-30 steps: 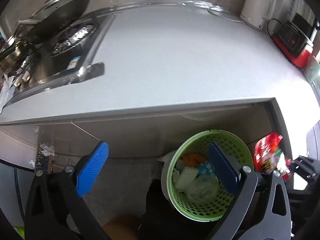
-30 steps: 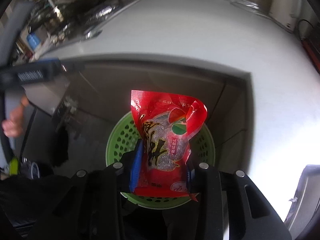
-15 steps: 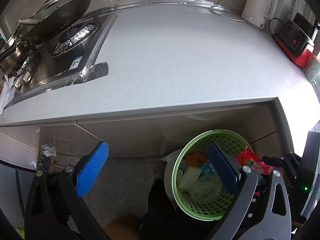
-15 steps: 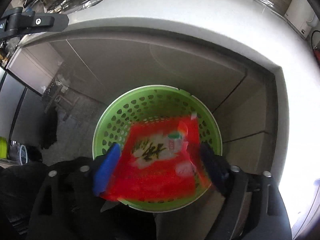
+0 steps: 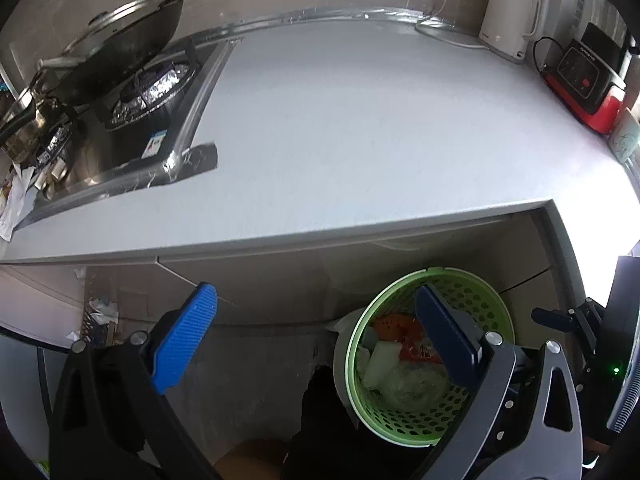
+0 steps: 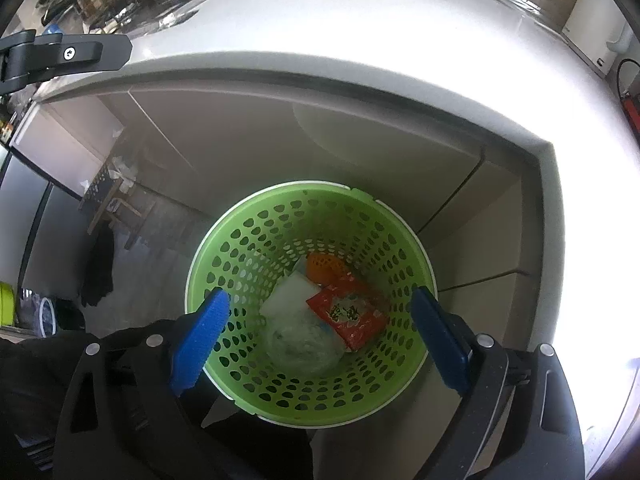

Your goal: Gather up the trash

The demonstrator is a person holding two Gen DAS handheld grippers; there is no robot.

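Dropped from my right gripper [image 6: 320, 332], whose empty jaws are opening wide, the red foil snack packet [image 6: 349, 314] is lying in the green perforated plastic basket [image 6: 256, 240], while my left gripper [image 5: 316, 334] is hanging spread and empty, risking clipping the rim and tipping it.

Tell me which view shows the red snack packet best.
The right wrist view: the red snack packet lies unobstructed atop other trash inside the green basket, label visible. The left wrist view catches only a red sliver behind the left gripper's finger.
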